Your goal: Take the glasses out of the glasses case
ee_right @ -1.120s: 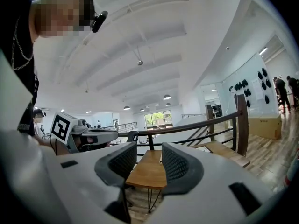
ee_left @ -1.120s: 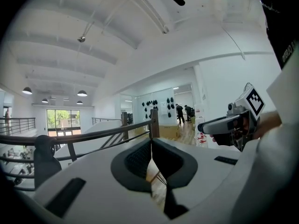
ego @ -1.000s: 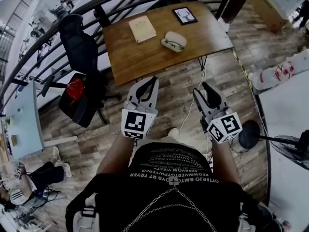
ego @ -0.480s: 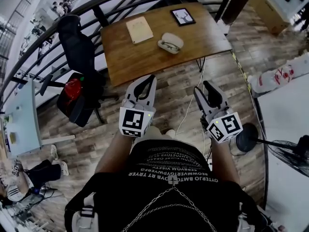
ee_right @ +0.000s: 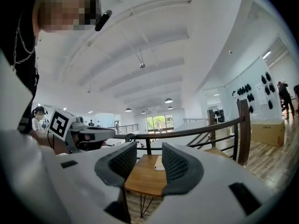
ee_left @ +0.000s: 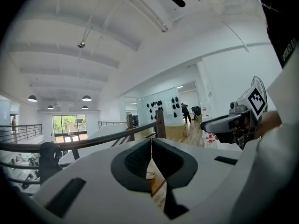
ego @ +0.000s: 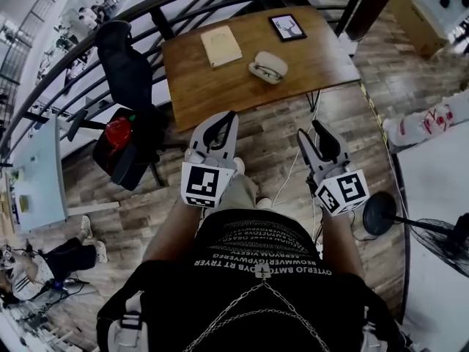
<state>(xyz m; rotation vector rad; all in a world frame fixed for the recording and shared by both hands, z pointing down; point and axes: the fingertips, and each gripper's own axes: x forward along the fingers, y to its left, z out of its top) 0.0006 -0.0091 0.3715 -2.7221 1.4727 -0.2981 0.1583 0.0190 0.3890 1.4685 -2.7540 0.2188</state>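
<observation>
The glasses case [ego: 268, 66] is seen lying open on the brown worktop [ego: 212, 86], at the top of the head view. The glasses [ego: 264, 70] are still inside it. A notebook [ego: 221, 45] and a tablet [ego: 286, 26] are also kept on the worktop, farther back.

Both tools are held low in front of the body, over the wood floor [ego: 278, 145], and the worktop has not been reached yet. The case is found at about 1 o'clock from the left tool [ego: 226, 119] and at about 11 o'clock from the right tool [ego: 316, 129]. So the case lies between the two lines of aim, well apart from both. Neither tool can be called clearly nearer. The long side of the case seems to run from about 10 o'clock to 4 o'clock.

The left tool is tipped toward 1 o'clock, and its jaws are pressed together with nothing between them. The right tool is tipped toward 11 o'clock, its jaws are held apart, and only the far worktop is seen through the gap.

It is judged that both tools must be carried forward first.
</observation>
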